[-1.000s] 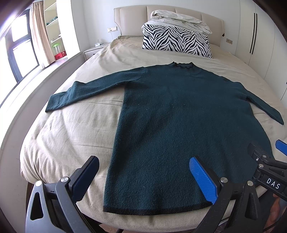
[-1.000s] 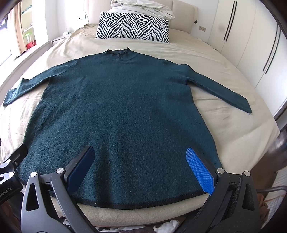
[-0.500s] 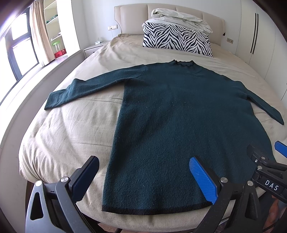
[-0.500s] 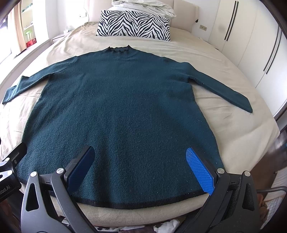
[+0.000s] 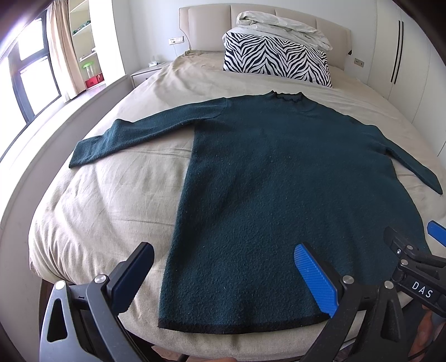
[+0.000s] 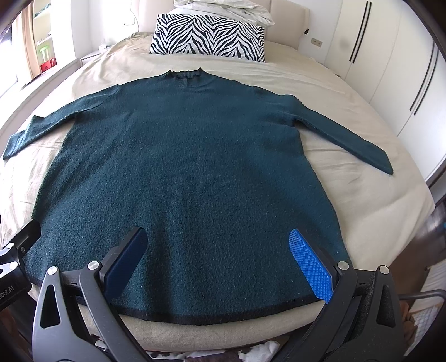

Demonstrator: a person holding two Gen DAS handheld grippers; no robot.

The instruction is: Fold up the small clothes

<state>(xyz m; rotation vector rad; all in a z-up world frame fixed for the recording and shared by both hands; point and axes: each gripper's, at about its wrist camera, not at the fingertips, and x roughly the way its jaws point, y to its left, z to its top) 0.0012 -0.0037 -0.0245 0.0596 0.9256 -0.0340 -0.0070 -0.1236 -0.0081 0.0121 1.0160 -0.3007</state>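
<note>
A dark teal long-sleeved sweater (image 5: 278,172) lies flat and face up on the bed, collar toward the headboard, both sleeves spread out, its black-edged hem at the near edge; it also fills the right wrist view (image 6: 189,167). My left gripper (image 5: 223,270) is open and empty, hovering over the hem's left corner. My right gripper (image 6: 217,253) is open and empty above the hem's right half; it also shows at the right edge of the left wrist view (image 5: 412,250). Neither touches the sweater.
The bed has a beige sheet (image 5: 111,200). A zebra-print pillow (image 5: 276,60) with a crumpled white duvet (image 5: 281,26) sits at the headboard. White wardrobes (image 6: 390,69) stand on the right, a window (image 5: 25,75) and shelves on the left. A wire basket (image 6: 423,317) sits low right.
Both grippers have risen slightly and tilted, so the sweater sits a little lower and farther in both views. The sweater itself has not moved. Both stay open.
</note>
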